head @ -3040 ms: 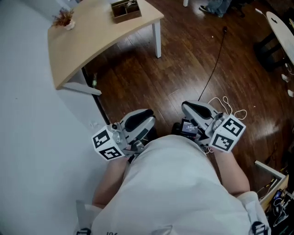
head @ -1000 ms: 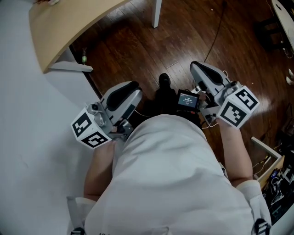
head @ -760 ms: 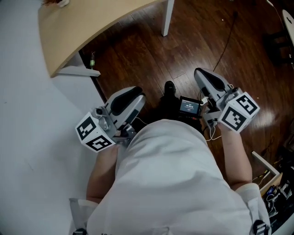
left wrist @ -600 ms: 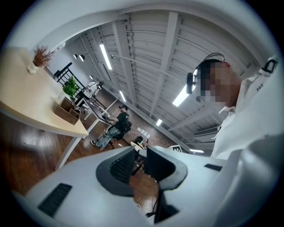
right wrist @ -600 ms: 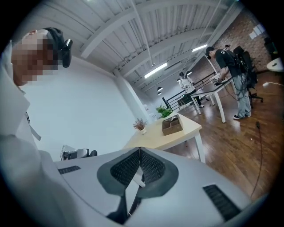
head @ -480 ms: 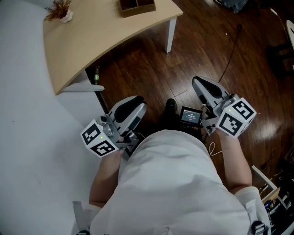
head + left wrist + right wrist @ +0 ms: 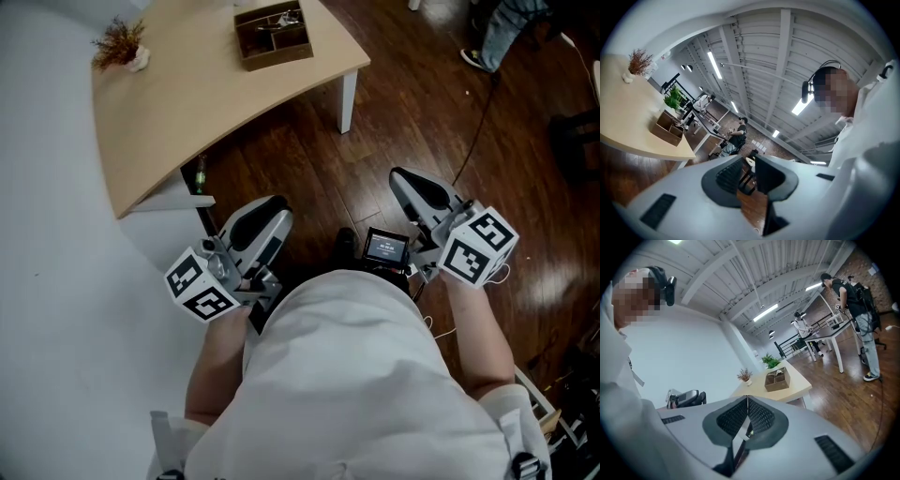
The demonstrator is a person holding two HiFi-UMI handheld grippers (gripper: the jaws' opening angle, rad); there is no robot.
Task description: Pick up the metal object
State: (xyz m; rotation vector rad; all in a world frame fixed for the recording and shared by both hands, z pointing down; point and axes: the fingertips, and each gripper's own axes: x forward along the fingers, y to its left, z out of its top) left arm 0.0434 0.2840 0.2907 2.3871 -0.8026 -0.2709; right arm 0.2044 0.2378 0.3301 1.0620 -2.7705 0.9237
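- dark wood floor (image 7: 281, 159) beneath everything;
- pale table (image 7: 187, 84) ahead, well apart from both grippers;
- left gripper (image 7: 272, 206) close to the person's body; jaws spread, nothing between;
- right gripper (image 7: 403, 180) likewise low; jaws pressed together, empty;
- brown box (image 7: 273, 37) near the table's far edge;
- metal object (image 7: 277, 18) glinting inside that box

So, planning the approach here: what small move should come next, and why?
Probably step toward the table: the left tool, jaws apart, and right tool, jaws together, both hang empty by the person's body, far from the brown box on it.
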